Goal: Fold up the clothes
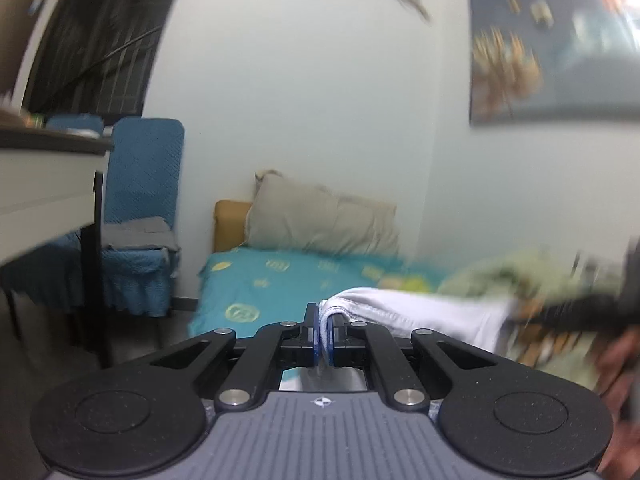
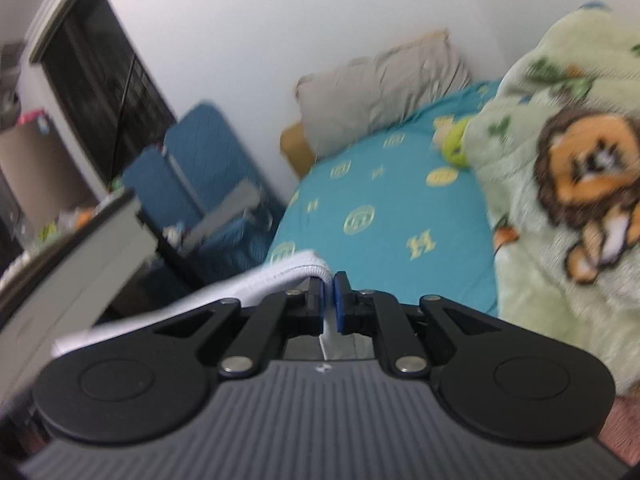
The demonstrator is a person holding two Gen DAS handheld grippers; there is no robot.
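Both hand-held grippers [image 1: 323,334] [image 2: 329,304] pinch white garment [image 1: 420,316]; bed [image 2: 400,208] beyond.

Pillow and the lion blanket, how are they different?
The pillow is plain grey-beige; the blanket is pale green with a cartoon lion and leaves. The pillow leans against the wall at the head of the bed; the blanket lies bunched along the bed's right side. The pillow is a neat rectangle; the blanket is a loose heap. Both are soft and rest on the teal sheet.

A home bedroom: teal-sheeted bed [image 2: 392,216], pillow [image 1: 320,220], lion blanket [image 2: 568,184], wall poster [image 1: 552,44].
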